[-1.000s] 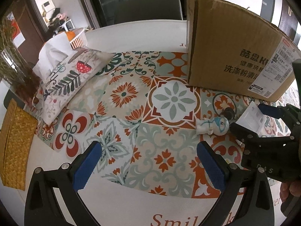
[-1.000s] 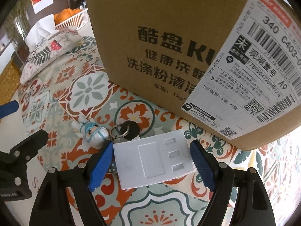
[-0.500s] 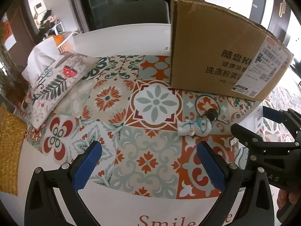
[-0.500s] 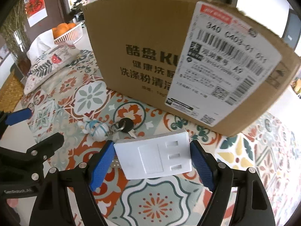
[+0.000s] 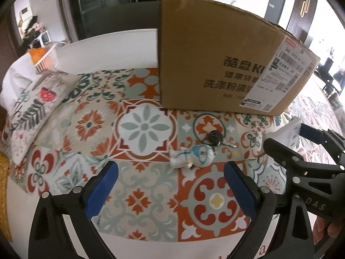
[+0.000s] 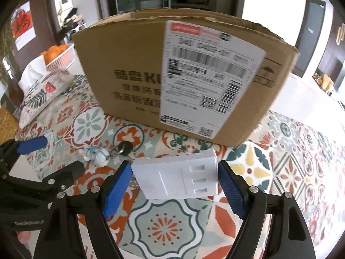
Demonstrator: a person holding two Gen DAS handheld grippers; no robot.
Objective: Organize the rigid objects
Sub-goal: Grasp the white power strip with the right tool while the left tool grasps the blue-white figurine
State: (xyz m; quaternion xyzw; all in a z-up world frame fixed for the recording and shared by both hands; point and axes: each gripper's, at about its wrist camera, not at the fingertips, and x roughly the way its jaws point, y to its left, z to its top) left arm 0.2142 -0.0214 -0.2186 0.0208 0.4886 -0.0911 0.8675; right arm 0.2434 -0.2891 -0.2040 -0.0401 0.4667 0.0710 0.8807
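- Carrying step in hand, by my judgement: right gripper (image 6: pixel 174 185) holds a white plastic adapter (image 6: pixel 175 178) clear of the counter (image 5: pixel 120 45); jaws pinching it by its two short ends, blue pads against either side; slotted face up.
- Adapter position: in front of the cardboard box (image 6: pixel 172 69), below its top rim; box stands upright on the patterned mat (image 6: pixel 280 161), shipping label facing the grippers; whether the top is open cannot be told from here.
- Left gripper (image 5: pixel 170 187): jaws spread wide, nothing between them; hovering low over the mat, just beside the right gripper.
- Keychain (image 5: pixel 201 151): small figure in white and blue, ring, black-headed key; lying on the mat near the box's front face, between the two grippers; untouched.
- Other items: printed cushion (image 5: pixel 36 105) at the far left; basket of oranges (image 6: pixel 58 58) behind it; woven yellow mat (image 5: pixel 3 194) at the counter's edge.
- Next move, as a guess: lift the adapter above the box rim, bring it over the opening, then release; the raised rim is the thing to clear; keychain likely left for the free gripper.
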